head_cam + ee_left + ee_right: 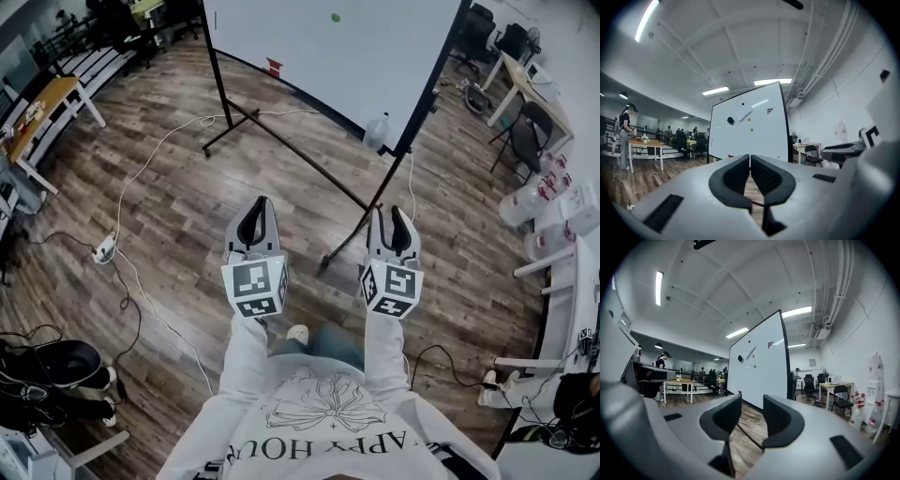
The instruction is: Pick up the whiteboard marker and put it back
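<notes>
1. Whiteboard marker: I can't pick it out for certain. A small red item sits at the lower edge of the whiteboard, upper middle of the head view, too small to tell what it is.
2. On the board face there's a green dot. The left gripper view also shows a black block with an orange dot just right of it.
3. Left gripper, lower middle of the head view, well apart from the board: jaws together at the tips, nothing between them.
4. Right gripper, to its right: jaws apart, and only floor shows in the gap.
5. Both point level toward the board, whose black stand bar crosses the wooden floor ahead of them.
6. A clear bottle stands by the board's right post, and a white cable trails across the floor at left.
</notes>
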Available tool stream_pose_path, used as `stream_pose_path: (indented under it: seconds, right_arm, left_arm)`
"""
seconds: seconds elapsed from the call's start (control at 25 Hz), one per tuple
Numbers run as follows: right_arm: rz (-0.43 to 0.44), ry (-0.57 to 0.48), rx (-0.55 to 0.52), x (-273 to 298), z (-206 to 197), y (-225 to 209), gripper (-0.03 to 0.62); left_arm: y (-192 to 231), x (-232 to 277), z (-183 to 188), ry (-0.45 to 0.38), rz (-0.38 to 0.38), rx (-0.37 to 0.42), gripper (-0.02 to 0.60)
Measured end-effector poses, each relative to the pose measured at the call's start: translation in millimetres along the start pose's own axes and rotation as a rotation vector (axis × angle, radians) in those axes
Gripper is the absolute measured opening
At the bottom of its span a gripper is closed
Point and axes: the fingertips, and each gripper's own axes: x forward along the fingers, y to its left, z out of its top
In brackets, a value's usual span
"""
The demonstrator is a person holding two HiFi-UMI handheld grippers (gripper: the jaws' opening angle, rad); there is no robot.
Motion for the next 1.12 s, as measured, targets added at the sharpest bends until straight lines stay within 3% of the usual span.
stream_pose_path:
  seconds: [0.56,1.12]
  right_arm:
    - [-0.017,0.043,0.035,130,-16,-36,0.132]
    - [-0.054,0.090,0.076,293,-25,-115,0.132]
  left_arm:
    - [16,128,-14,0.050,-0.001,0.002,0.009]
    - [0,295,-6,0.060,-0.002,0.016,0.009]
